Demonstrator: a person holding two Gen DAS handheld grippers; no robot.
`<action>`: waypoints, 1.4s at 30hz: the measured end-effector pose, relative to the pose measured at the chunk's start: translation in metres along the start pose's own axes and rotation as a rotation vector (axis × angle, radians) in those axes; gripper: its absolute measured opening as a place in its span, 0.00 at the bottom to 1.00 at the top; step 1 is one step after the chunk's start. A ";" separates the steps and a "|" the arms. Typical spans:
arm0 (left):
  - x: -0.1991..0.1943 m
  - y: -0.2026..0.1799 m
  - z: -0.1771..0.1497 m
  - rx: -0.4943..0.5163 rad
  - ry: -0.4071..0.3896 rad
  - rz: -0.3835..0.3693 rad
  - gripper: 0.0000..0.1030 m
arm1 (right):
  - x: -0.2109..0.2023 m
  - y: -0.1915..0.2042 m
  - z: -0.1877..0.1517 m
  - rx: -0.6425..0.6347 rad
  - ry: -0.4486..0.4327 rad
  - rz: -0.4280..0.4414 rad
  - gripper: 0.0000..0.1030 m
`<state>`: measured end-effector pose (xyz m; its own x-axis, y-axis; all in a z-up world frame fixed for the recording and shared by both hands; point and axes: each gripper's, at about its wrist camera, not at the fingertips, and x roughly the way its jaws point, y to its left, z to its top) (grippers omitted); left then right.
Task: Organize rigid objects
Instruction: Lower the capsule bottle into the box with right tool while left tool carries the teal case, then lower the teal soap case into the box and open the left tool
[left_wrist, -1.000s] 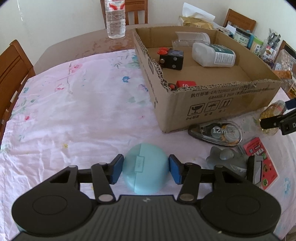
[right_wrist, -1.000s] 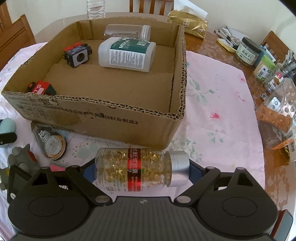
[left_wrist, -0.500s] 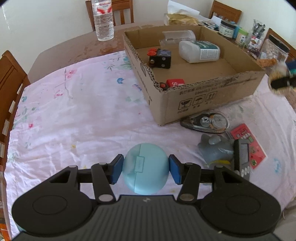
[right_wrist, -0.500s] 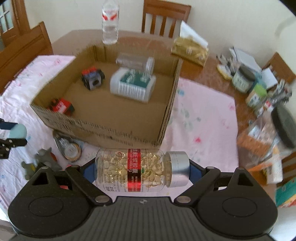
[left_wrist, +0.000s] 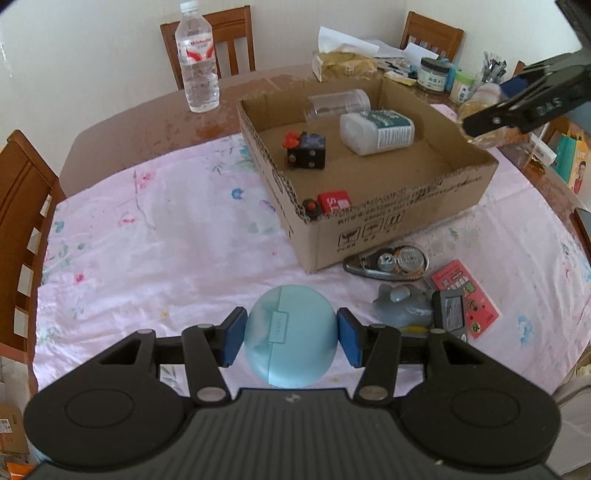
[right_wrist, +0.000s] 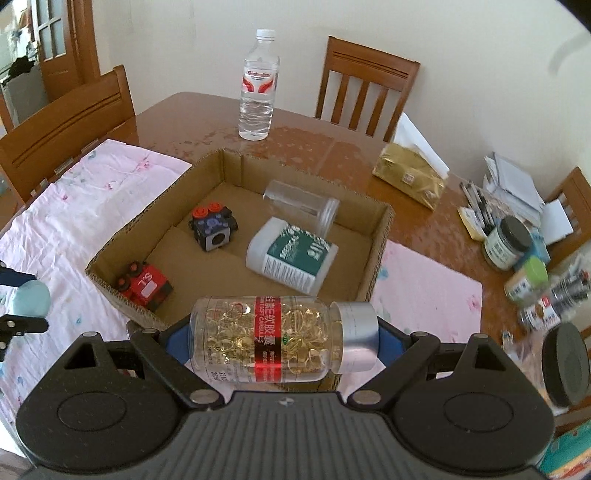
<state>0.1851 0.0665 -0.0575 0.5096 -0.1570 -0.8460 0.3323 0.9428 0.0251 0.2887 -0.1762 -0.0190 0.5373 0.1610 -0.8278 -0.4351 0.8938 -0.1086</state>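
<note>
Both claws were clamped on objects above a brown desk half covered by a pink floral cloth.

The desk (right_wrist: 314, 147) stood in a cream-walled room with wooden chairs around it; the cloth (left_wrist: 166, 236) carried an open cardboard box (left_wrist: 399, 218), and a water bottle (right_wrist: 258, 85) stood on the bare wood behind it. The left claw (left_wrist: 291, 334) gripped a pale blue case (left_wrist: 291, 336) by its sides, over the cloth in front of the box. The right claw (right_wrist: 282, 341) held a capsule bottle (right_wrist: 266, 338) end to end, lying crosswise, near the box's front edge. Only the left view showed a tape dispenser (left_wrist: 391, 260), a grey toy (left_wrist: 402, 304) and a red card (left_wrist: 465, 291) lying by the box. Only the right view showed a door (right_wrist: 62, 40) at far left and the jars (right_wrist: 509, 242) on the bare wood.
</note>
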 end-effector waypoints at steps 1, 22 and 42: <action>-0.001 0.000 0.001 0.000 -0.001 0.002 0.51 | 0.003 -0.001 0.003 0.005 -0.001 -0.002 0.93; -0.013 -0.019 0.044 0.063 -0.069 -0.058 0.51 | -0.008 0.010 -0.030 0.158 -0.023 -0.001 1.00; 0.060 -0.054 0.126 0.069 -0.115 -0.137 0.51 | -0.034 0.000 -0.080 0.324 -0.008 -0.098 1.00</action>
<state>0.2979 -0.0307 -0.0419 0.5419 -0.3184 -0.7778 0.4559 0.8888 -0.0463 0.2125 -0.2156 -0.0353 0.5713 0.0695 -0.8178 -0.1295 0.9916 -0.0063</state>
